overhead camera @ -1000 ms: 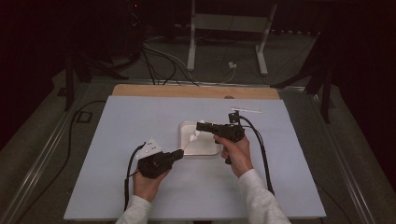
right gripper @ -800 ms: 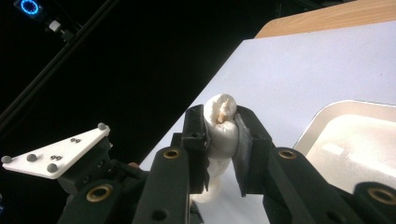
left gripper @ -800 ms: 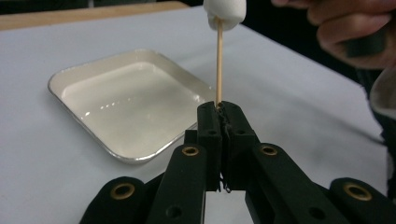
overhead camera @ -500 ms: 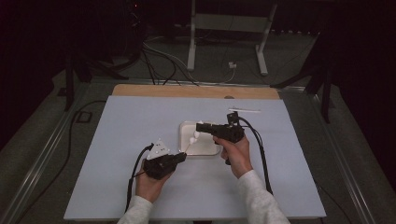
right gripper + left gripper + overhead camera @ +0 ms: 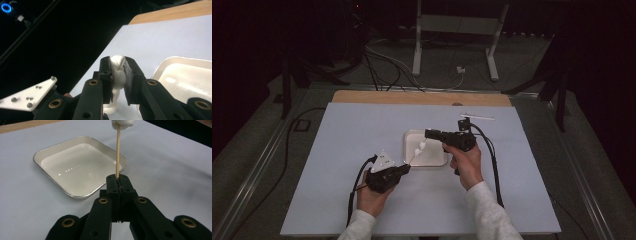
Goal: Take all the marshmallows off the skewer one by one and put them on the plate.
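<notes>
The left gripper (image 5: pixel 117 180) is clamping the skewer (image 5: pixel 117 152); the right gripper (image 5: pixel 119 72) is squeezing the marshmallow (image 5: pixel 118 75) between its jaws. Squeezing harder risks tearing it or snapping the stick.

We see the table (image 5: pixel 337 200), pale blue-grey across the middle of the frame, with a wooden edge (image 5: pixel 377 97) along its far side. A thin white strip (image 5: pixel 477 117) lies at its upper right. Beyond, at top centre, stands a white stand (image 5: pixel 456 25); black cables (image 5: pixel 382 65) trail over the floor (image 5: pixel 257 165) at upper left.
</notes>
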The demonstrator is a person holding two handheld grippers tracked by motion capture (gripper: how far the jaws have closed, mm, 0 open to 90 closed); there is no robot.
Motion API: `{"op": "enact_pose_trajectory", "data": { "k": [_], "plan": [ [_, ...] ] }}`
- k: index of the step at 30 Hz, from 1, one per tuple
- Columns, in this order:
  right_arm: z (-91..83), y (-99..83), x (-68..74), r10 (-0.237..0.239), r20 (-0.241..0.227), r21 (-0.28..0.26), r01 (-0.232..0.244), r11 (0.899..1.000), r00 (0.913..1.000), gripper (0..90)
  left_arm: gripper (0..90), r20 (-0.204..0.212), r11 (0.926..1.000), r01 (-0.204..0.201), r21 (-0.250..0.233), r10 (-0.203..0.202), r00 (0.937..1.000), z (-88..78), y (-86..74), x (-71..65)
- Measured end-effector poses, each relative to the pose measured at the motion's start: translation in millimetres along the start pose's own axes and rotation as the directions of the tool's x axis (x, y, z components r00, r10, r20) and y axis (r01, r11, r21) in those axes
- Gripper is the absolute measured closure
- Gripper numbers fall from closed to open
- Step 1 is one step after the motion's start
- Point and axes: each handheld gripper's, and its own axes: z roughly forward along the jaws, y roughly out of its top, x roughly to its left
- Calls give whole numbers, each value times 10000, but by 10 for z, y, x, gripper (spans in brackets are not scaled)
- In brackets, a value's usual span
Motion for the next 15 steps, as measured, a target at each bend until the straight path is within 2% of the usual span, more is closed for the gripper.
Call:
{"op": "enact_pose_trajectory", "data": {
  "k": [2,3,4,5,6,7,8,11,15],
  "plan": [
    [-18,13,-9,80,18,-137,-80,9999,10000,782,900,-229,9997,-210,100,212,9995,-8,-8,-10],
    [-32,20,-12,115,77,-185,-113,9998,9999,784,900,-206,9997,-229,105,231,9995,-14,-12,-11],
    [-46,29,-14,76,137,-267,-72,9996,9999,785,900,-273,9992,-311,232,317,9991,-14,-15,-16],
    [-69,39,-20,84,159,-430,-77,9990,9998,792,900,-516,9974,-498,522,525,9973,-4,-32,-19],
    [-122,64,-37,197,116,-792,-187,9967,9997,794,900,-515,9968,-512,609,544,9972,0,-64,-6],
    [-183,101,-56,376,14,-1057,-372,9937,9993,794,900,-389,9981,-373,496,392,9985,-9,-90,15],
    [-233,137,-67,273,99,-1147,-260,9931,9996,793,900,-341,9990,-217,389,230,9992,-21,-95,30],
    [-302,167,-71,-197,589,-732,240,9970,9981,789,900,-229,10000,-37,86,39,9997,-41,-62,47],
    [-231,108,-129,-431,1049,-278,463,9985,9936,779,900,-113,9999,36,109,-34,9999,-21,-60,30]
  ]
}}
